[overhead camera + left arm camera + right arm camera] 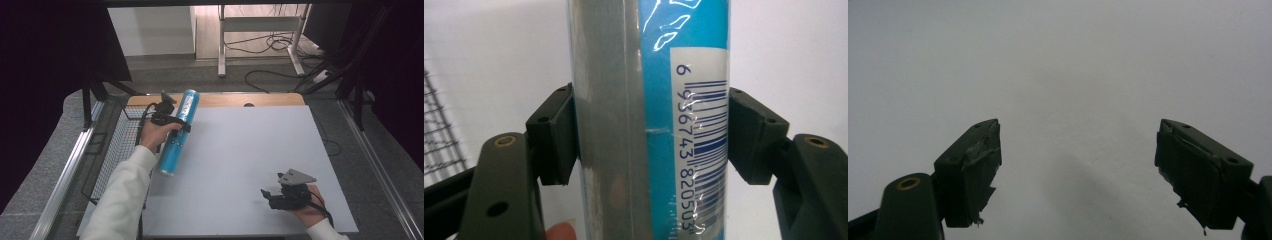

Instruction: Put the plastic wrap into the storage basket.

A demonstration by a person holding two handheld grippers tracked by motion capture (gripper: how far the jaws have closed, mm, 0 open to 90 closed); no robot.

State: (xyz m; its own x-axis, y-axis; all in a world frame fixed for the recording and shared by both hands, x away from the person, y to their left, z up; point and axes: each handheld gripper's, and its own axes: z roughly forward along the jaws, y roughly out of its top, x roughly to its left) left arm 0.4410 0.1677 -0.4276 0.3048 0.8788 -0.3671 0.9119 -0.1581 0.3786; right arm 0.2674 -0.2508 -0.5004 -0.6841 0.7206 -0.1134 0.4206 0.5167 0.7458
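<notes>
At the far left a black wire basket [117, 145] sits against the edge of the white worktop [240, 150]. Just beside it, the left gripper [172, 121] is clamped around one blue cylindrical canister [179, 132], lifted over the worktop's left part. The canister is long and slim, bright blue with white markings, wrapped in glossy clear film with a silvery seam strip running along it; a white barcode label [701, 145] with dark blue bars and digits lies along its side. In the left gripper view both jaws press its opposite sides near mid-length. Its long axis runs from near-left to far-right, tilted, the far end higher. Well apart, at the near right of the worktop, the right gripper [270, 196] rests in the person's hand with its jaws spread wide, nothing between them; one grey three-cornered plate [296, 176] tops it.
</notes>
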